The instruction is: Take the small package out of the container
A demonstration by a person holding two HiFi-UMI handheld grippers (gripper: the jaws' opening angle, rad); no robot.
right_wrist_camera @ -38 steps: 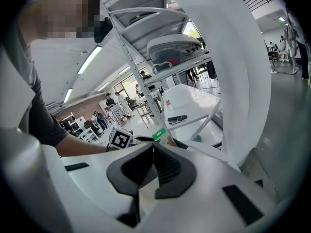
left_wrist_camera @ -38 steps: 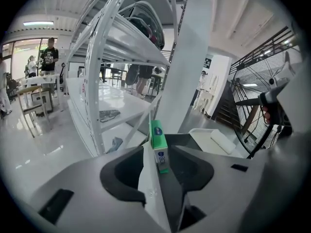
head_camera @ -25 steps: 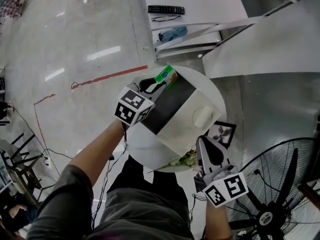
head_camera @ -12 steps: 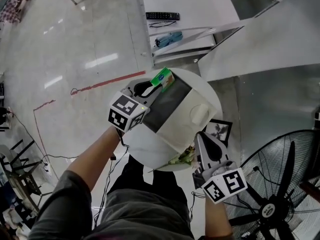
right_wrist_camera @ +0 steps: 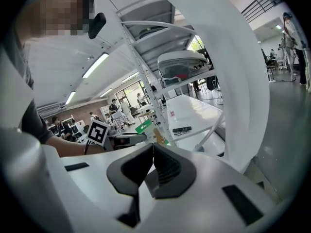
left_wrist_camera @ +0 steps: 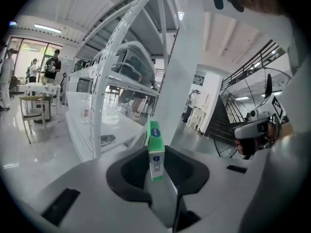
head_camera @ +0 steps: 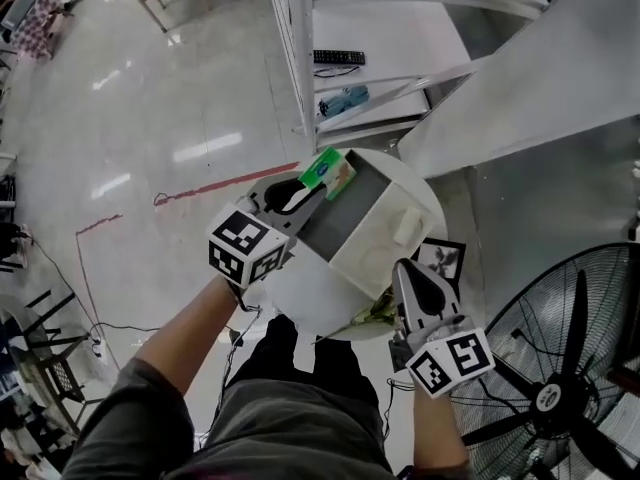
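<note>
**Small package coming out of the container**
Left claw [head_camera: 312, 186] grips the green-and-white small package [head_camera: 328, 171] above the container's [head_camera: 378, 251] eleven o'clock corner, seemingly to clear its rim. Right claw [head_camera: 409, 271] hovers at five o'clock, clenched and empty.

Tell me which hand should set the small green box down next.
Left. The left gripper clamps the green box at the container's far edge. The right gripper is shut and empty, by the table's near edge.
</note>
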